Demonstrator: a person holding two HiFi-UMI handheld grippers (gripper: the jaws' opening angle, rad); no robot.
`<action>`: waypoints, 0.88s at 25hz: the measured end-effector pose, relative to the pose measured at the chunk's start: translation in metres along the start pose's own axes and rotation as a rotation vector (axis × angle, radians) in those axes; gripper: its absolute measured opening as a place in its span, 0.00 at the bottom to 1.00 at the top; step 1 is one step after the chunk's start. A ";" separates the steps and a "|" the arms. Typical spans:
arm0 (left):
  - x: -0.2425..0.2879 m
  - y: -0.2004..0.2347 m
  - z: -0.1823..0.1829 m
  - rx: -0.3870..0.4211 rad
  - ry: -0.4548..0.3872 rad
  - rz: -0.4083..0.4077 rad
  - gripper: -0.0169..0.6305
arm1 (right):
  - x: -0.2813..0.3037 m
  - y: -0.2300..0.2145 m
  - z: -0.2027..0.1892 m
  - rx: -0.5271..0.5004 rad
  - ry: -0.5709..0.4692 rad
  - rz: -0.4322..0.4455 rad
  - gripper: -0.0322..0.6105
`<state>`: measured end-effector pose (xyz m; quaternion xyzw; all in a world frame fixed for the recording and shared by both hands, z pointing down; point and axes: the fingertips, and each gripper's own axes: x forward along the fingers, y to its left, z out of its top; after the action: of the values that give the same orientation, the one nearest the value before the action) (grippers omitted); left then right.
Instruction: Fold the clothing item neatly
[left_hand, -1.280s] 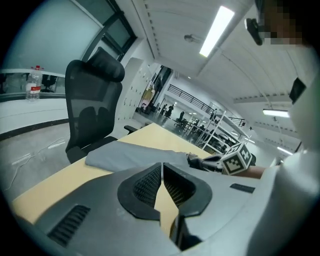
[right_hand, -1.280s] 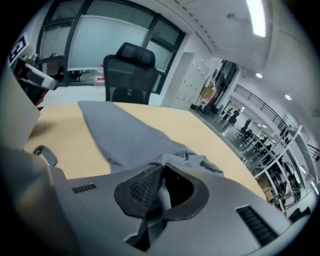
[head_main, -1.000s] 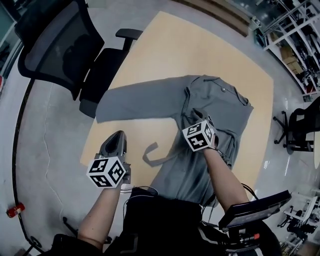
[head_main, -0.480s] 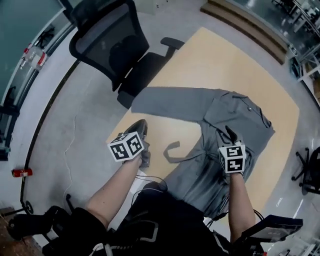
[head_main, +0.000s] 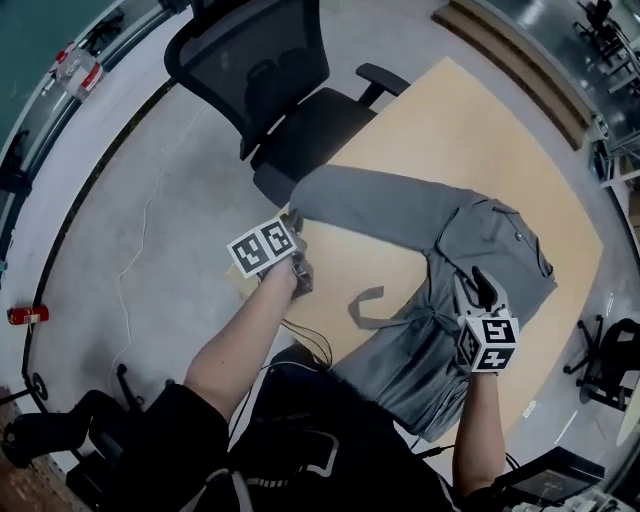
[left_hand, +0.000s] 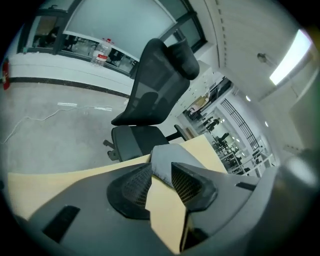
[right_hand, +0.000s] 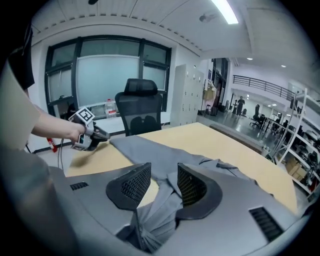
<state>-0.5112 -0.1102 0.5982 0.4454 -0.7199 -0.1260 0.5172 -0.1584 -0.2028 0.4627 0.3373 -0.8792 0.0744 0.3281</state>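
A grey garment (head_main: 450, 230) lies spread on the pale wooden table (head_main: 450, 120), one long limb (head_main: 370, 200) reaching left and a loose strap (head_main: 365, 305) near me. My left gripper (head_main: 295, 228) is at that limb's end. Its jaws have just been opening and stand apart, with the cuff (left_hand: 161, 159) lying between the tips of the left gripper (left_hand: 162, 170). The right gripper (head_main: 480, 287) is over the garment's middle. In the right gripper view, the right gripper (right_hand: 164, 172) is shut on a bunched fold of grey cloth (right_hand: 155, 220).
A black mesh office chair (head_main: 270, 90) stands against the table's far left edge, right behind the limb's end. A thin cable (head_main: 145, 230) runs over the concrete floor. Another dark chair (head_main: 612, 360) is at the right. Shelving lines the far right.
My left hand has travelled from the near table edge forward to the limb's end. My right hand has drawn back toward me and upward with the cloth.
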 end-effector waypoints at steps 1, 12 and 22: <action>0.006 0.001 -0.001 0.012 0.022 0.002 0.18 | 0.003 0.003 0.005 0.012 -0.003 -0.003 0.31; 0.039 0.008 -0.003 -0.114 0.115 0.051 0.11 | 0.004 0.002 0.024 0.033 -0.003 -0.069 0.31; 0.020 -0.019 0.035 -0.129 -0.049 -0.082 0.04 | -0.023 -0.023 0.024 0.130 -0.048 -0.133 0.31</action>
<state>-0.5329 -0.1461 0.5834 0.4370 -0.7040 -0.2042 0.5213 -0.1436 -0.2158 0.4277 0.4172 -0.8558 0.1014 0.2887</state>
